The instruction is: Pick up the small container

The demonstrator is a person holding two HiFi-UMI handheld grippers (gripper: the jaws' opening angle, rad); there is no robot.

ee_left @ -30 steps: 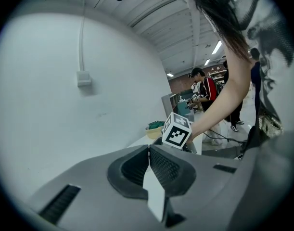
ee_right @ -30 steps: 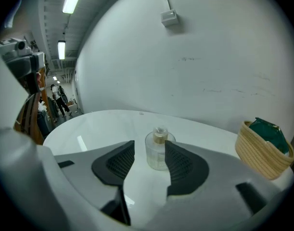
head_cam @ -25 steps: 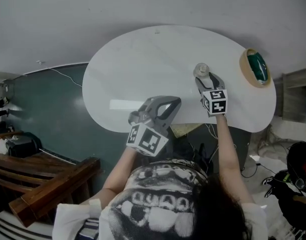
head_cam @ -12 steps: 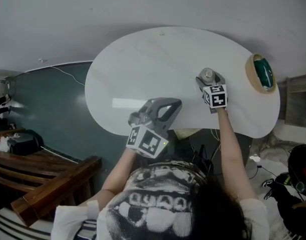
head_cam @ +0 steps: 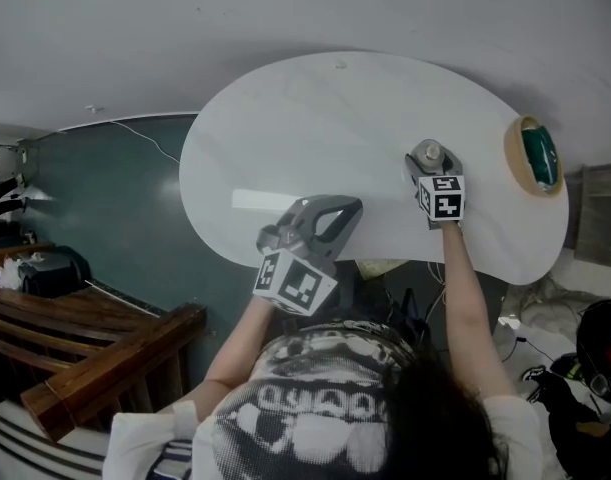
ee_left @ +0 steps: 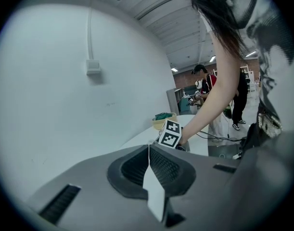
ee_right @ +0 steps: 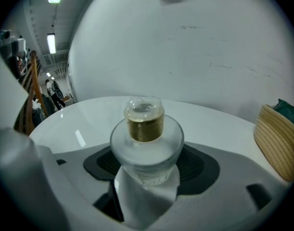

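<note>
The small container [head_cam: 431,154] is a clear jar with a narrower lid and amber contents, standing upright on the white rounded table [head_cam: 305,118]. My right gripper [head_cam: 430,162] reaches around it with its jaws open wide. In the right gripper view the jar [ee_right: 146,129] fills the middle between the dark pads [ee_right: 197,166], with a little room on each side. My left gripper [head_cam: 345,206] hovers at the table's near edge, shut and empty. In the left gripper view its jaws [ee_left: 149,154] meet in a thin line, and the right gripper's marker cube [ee_left: 170,133] shows beyond them.
A woven basket [head_cam: 538,155] with something green inside sits at the table's right end, also right of the jar [ee_right: 277,139]. A wooden bench [head_cam: 95,353] stands at lower left on the teal floor. Cables lie under the table. A white wall lies behind.
My right gripper has moved forward over the table, so the jar now stands between its jaws instead of ahead of them. The left gripper has stayed put.
</note>
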